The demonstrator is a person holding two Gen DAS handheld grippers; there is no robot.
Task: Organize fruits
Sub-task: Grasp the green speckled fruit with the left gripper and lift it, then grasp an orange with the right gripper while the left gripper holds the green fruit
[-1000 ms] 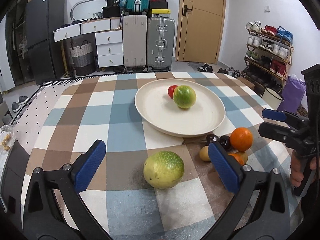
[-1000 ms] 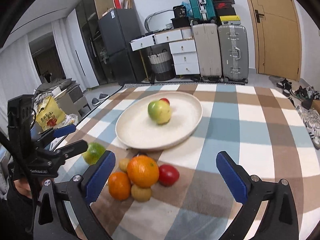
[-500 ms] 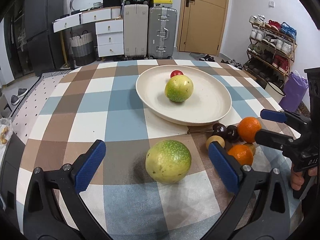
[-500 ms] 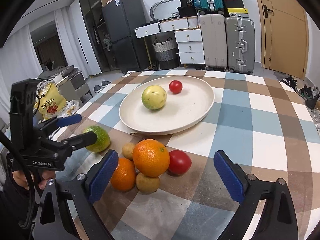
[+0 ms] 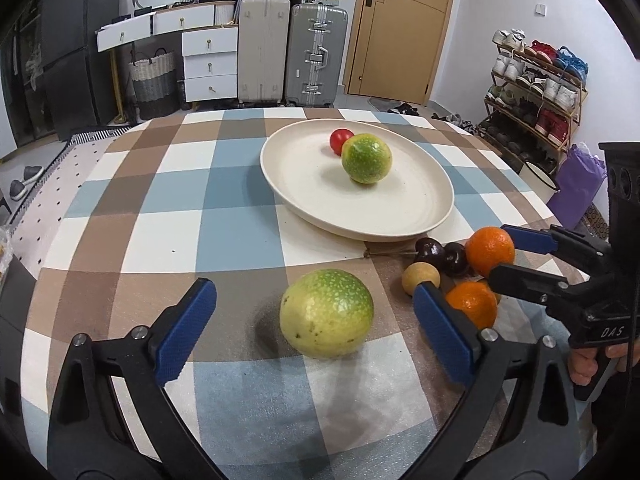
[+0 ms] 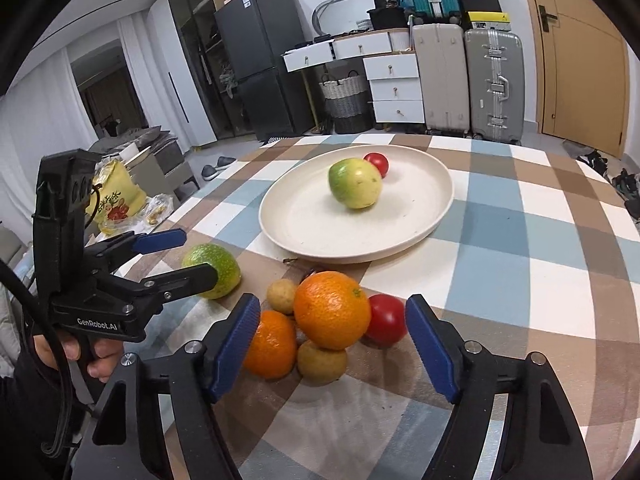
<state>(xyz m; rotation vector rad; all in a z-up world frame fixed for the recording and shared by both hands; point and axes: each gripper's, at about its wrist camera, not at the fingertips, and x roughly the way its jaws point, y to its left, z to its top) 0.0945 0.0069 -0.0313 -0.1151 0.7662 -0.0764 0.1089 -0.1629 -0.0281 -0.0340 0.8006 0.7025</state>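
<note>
Checked cloth (image 5: 240, 236) covers the table. Cream plate (image 5: 400, 216) sits mid-table, holding a green fruit (image 5: 366, 158) and a small red fruit (image 5: 340, 140) just behind it, touching or nearly so.

Left gripper (image 5: 316, 328): jaws wide, closing. A second green fruit (image 5: 326, 314), yellowish underneath, lies on the cloth between the blue pads, clear gap on both sides; nothing gripped.

Right gripper (image 6: 332, 350): jaws part open, closing. Large orange (image 6: 332, 310) sits between the pads, on top of a heap near the plate's front rim. Pads are near it but show gaps on both sides; not pressing.

Heap contents: small orange (image 6: 268, 344) on the left, just beside the left pad; red tomato (image 6: 386, 320) on the right; two small tan fruits, one in front (image 6: 322, 362), one behind (image 6: 282, 296). The left view also shows dark cherries (image 5: 442, 256) between heap and plate.

A person's fingers (image 6: 100, 360) wrap the left gripper's handle.
</note>
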